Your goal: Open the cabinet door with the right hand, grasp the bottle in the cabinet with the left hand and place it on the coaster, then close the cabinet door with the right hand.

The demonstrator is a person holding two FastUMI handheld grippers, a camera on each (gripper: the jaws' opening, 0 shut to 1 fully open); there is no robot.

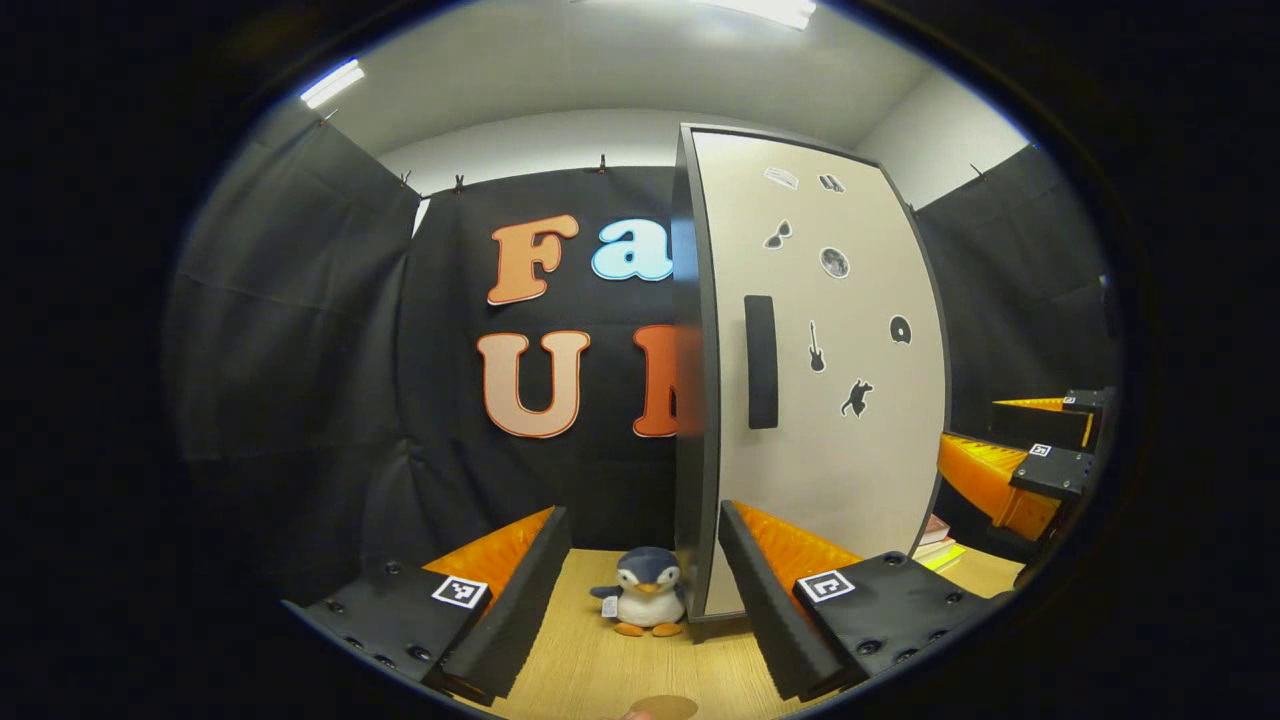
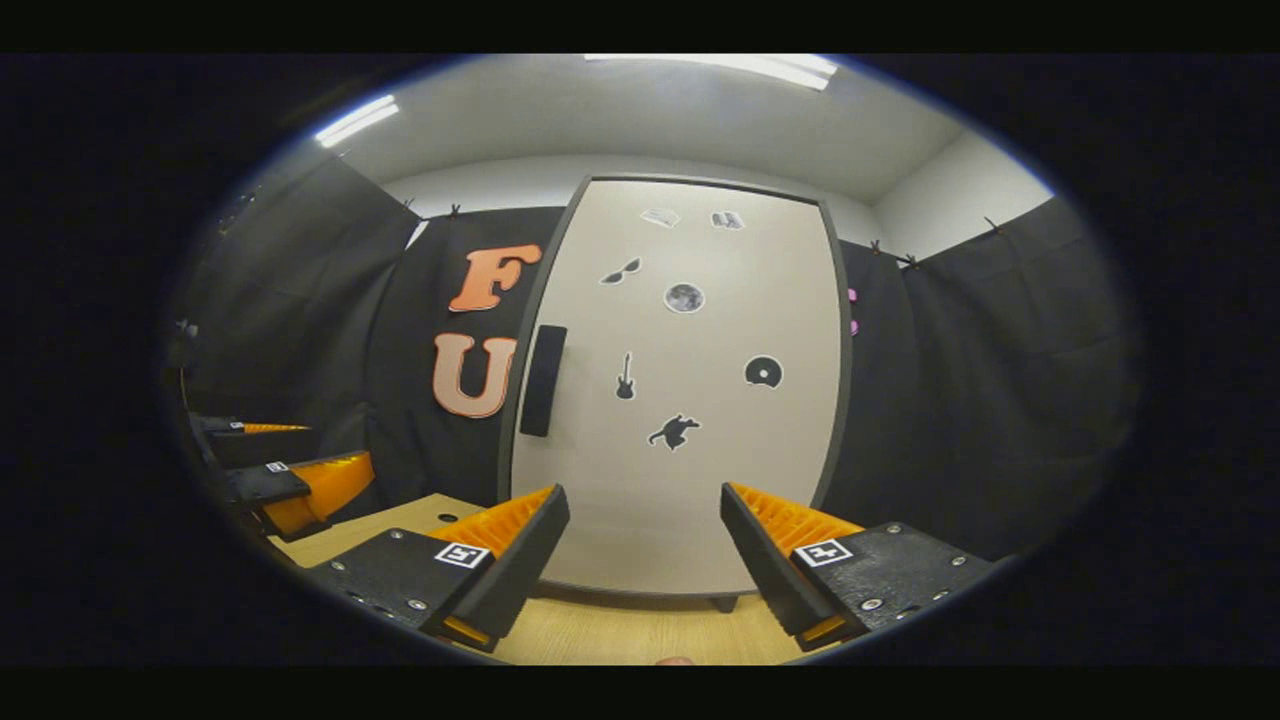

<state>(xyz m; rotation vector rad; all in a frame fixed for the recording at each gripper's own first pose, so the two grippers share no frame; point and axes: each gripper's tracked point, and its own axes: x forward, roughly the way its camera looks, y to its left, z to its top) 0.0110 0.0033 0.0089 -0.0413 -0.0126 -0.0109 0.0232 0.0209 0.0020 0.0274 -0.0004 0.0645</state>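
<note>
Tall grey-white cabinet door (image 2: 680, 400) with black handle (image 2: 543, 380) was found unopened; both grippers (image 1: 640, 590) (image 2: 645, 560) were held agape, empty, before it. All steps remained.

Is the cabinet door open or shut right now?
Shut: the cabinet door sits flush in its dark frame, handle untouched, and both hand-held grippers hang open short of it.

Black cloth walls (image 1: 300, 330) enclose a wooden table (image 1: 590, 670) under a white ceiling with strip lights (image 1: 332, 83).
</note>
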